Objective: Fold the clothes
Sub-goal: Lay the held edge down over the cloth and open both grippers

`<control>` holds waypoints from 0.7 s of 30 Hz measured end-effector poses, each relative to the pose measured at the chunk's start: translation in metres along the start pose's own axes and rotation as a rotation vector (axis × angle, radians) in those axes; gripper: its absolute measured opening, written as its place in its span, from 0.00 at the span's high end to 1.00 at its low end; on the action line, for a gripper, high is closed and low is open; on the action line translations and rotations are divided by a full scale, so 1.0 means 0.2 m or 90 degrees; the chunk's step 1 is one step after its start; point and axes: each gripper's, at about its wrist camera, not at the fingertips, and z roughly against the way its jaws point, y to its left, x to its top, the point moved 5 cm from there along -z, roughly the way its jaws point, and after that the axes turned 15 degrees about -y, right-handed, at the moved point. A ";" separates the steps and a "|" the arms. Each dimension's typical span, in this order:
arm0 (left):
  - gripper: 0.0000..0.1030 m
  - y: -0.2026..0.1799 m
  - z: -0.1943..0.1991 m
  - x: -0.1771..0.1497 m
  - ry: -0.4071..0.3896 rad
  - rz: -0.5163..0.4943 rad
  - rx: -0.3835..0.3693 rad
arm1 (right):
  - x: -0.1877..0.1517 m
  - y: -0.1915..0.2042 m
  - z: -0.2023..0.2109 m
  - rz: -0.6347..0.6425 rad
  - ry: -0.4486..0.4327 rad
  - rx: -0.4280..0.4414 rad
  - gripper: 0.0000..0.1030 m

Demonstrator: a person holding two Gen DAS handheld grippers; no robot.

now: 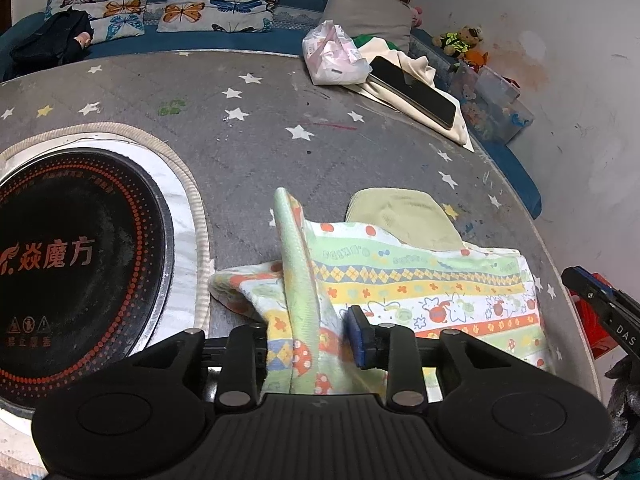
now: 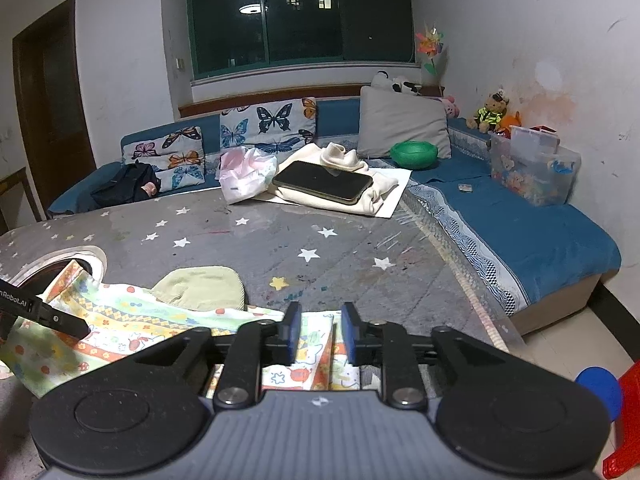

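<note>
Grippers, left (image 1: 310, 340) and right (image 2: 319, 332), stood with jaws parted around folds of a colourful printed cotton garment (image 1: 420, 292) on a grey star-patterned tabletop (image 2: 280, 240), before a blue butterfly-cushioned sofa (image 2: 520, 220).

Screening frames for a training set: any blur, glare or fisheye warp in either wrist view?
Left wrist view: strong fisheye bowing of the table edge; the patterned garment is sharp farther out, smeared beside the left hand-held gripper. Right wrist view: dim indoor light, ceiling lamp reflected in the dark window, dark corner vignetting, the garment's left end blurred.
</note>
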 end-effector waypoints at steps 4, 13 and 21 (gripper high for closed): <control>0.65 0.00 0.01 -0.01 0.002 -0.003 0.000 | -0.01 0.00 0.01 -0.002 0.001 -0.002 0.66; 0.59 -0.02 0.04 -0.01 0.001 -0.013 0.000 | -0.01 0.02 0.03 -0.005 0.002 0.001 0.50; 0.57 -0.03 0.06 -0.01 -0.001 -0.021 -0.003 | 0.00 0.04 0.05 -0.002 -0.004 0.001 0.35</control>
